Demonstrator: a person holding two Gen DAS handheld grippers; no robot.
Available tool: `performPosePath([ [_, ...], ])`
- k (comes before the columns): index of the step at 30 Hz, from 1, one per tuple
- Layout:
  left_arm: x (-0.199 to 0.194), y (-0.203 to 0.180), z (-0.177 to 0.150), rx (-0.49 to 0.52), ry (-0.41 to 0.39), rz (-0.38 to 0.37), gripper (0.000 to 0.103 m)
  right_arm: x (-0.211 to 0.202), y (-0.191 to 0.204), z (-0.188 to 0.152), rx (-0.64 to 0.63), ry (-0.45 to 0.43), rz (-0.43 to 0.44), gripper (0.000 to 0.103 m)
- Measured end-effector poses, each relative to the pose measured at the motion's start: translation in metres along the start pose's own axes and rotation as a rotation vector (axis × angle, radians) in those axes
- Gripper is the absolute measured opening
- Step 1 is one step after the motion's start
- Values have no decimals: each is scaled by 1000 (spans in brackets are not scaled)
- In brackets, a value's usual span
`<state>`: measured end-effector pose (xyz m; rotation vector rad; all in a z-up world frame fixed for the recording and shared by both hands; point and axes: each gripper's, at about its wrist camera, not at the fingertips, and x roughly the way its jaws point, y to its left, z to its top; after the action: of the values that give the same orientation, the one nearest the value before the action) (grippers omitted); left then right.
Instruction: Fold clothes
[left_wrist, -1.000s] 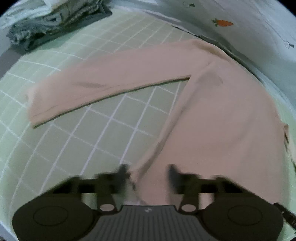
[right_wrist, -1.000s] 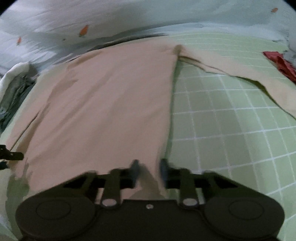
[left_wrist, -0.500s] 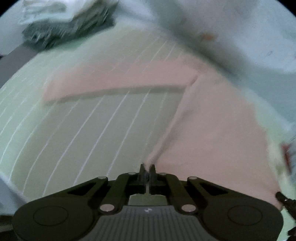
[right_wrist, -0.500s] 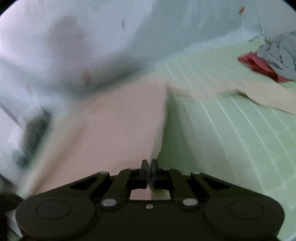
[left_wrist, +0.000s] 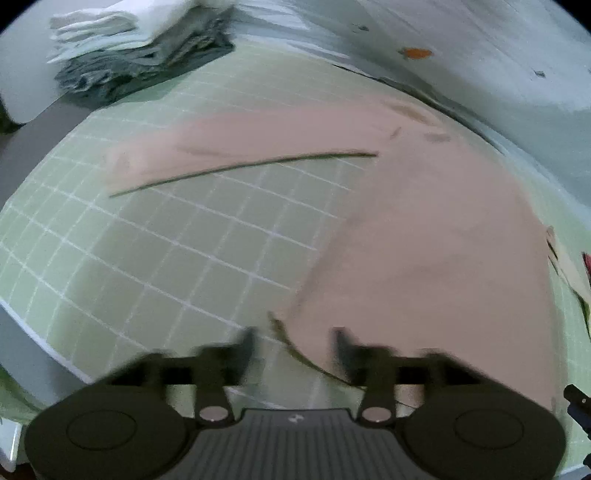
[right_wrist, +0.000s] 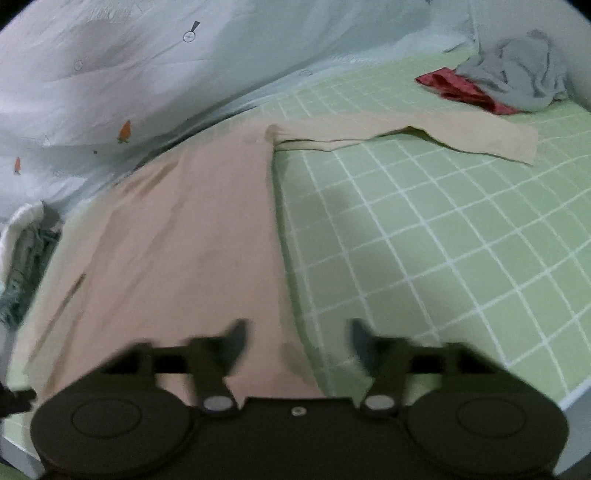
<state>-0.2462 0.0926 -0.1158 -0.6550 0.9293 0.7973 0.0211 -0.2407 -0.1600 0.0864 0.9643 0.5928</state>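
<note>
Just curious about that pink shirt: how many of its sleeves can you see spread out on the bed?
2. One sleeve stretches left from the shirt in the left view; the other sleeve stretches right toward the red and grey clothes.

A pale peach-pink long-sleeved top (left_wrist: 424, 236) was seen on a light green sheet (right_wrist: 424, 251) gridded with white lines; behind, a pale blue quilt (right_wrist: 184, 62) was dotted with orange carrots, and red (right_wrist: 458, 86) and grey garments (right_wrist: 517, 72) were heaped
</note>
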Motion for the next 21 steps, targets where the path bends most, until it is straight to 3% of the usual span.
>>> performPosePath([
  [2,2,-18,-3,45,9,3,78,1,-11,6,-12,8,0,80],
  [3,5,-30,-5,71,18,-4,81,1,-17,9,-18,12,-1,95],
  [4,8,-40,-6,92,27,-13,83,1,-23,11,-24,16,-1,103],
  [10,33,-123,-16,208,107,-9,88,3,-57,29,-59,40,-2,103],
  [14,46,-172,-15,263,133,-52,88,4,-80,41,-87,53,-8,103],
  [21,68,-227,5,289,69,-61,88,22,-97,98,-289,-5,-170,103],
])
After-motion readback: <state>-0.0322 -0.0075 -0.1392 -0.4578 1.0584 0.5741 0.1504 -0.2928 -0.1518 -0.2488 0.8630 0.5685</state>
